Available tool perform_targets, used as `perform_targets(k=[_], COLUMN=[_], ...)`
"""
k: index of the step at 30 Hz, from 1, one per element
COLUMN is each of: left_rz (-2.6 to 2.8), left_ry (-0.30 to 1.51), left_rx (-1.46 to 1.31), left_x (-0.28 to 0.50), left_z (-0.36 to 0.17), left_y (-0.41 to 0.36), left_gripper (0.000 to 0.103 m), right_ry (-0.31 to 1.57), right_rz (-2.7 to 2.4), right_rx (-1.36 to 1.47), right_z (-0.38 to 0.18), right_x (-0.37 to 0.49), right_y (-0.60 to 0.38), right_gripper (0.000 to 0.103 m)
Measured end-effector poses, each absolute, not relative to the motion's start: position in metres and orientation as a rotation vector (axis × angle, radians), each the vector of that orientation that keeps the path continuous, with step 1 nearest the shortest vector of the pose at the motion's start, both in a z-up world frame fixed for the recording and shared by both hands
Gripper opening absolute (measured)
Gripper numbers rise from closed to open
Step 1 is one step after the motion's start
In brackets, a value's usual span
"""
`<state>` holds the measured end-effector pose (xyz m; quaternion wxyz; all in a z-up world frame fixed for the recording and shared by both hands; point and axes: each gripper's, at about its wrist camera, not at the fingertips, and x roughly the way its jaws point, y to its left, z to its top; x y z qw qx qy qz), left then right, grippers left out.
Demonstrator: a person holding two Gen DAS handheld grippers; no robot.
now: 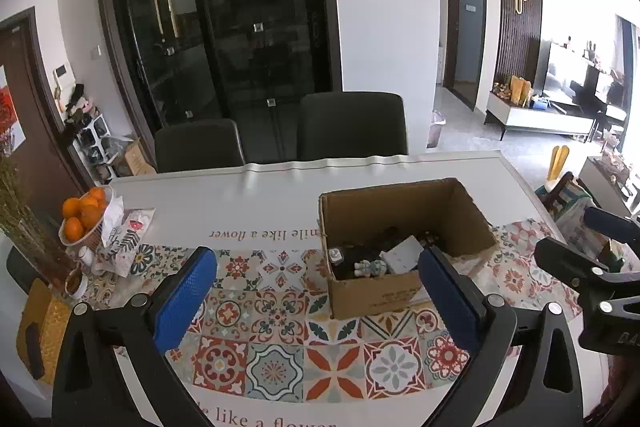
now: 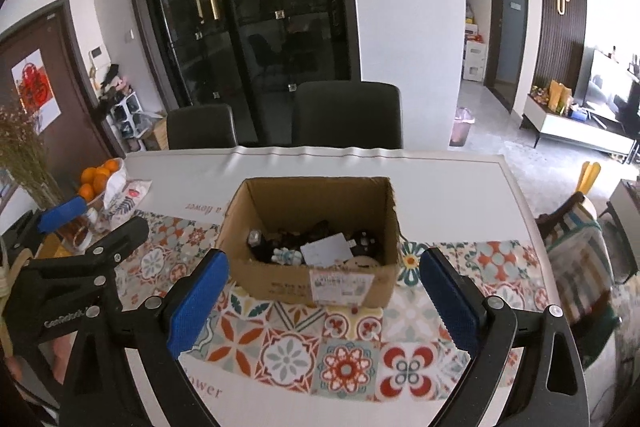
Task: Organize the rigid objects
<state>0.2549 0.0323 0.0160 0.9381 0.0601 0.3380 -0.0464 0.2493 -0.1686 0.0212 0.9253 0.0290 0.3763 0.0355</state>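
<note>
An open cardboard box [image 1: 376, 297] stands on the patterned tablecloth and holds several small rigid objects, among them a white card [image 1: 402, 253] and a small pale figurine [image 1: 370, 268]. In the right wrist view the box [image 2: 280, 283] is straight ahead, with the card [image 2: 326, 249] and the figurine [image 2: 286, 257] inside. My left gripper [image 1: 318, 285] is open and empty, above the cloth to the left of the box. My right gripper [image 2: 324, 289] is open and empty, just in front of the box. Each gripper shows at the edge of the other's view.
A basket of oranges [image 1: 82, 215], tissue packs [image 1: 128, 227] and small jars [image 1: 76, 283] sit at the table's left end. Dried flowers [image 1: 20, 211] stand at far left. Two dark chairs [image 1: 352, 125] stand behind the table. A chair with a striped cushion [image 2: 576, 243] is at right.
</note>
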Motion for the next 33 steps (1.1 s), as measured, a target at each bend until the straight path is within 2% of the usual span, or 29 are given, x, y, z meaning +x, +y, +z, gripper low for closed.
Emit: perform_targets(k=[15,33], left_rz=[-0.119,-0.126], left_ry=[0.621,0.584], left_rx=[0.132,0.127], left_x=[0.201,0.184], left_z=[0.034,0.047], left_y=[0.035,0.045], left_gripper=[0.103,0.103], right_ry=[0.678,0.653], right_rz=[0.020,0.022], right_rx=[0.064,0.077], right_z=[0.046,0.051], right_x=[0.183,0.167], right_y=[-0.169,-0.163], right_gripper=[0.096,0.096])
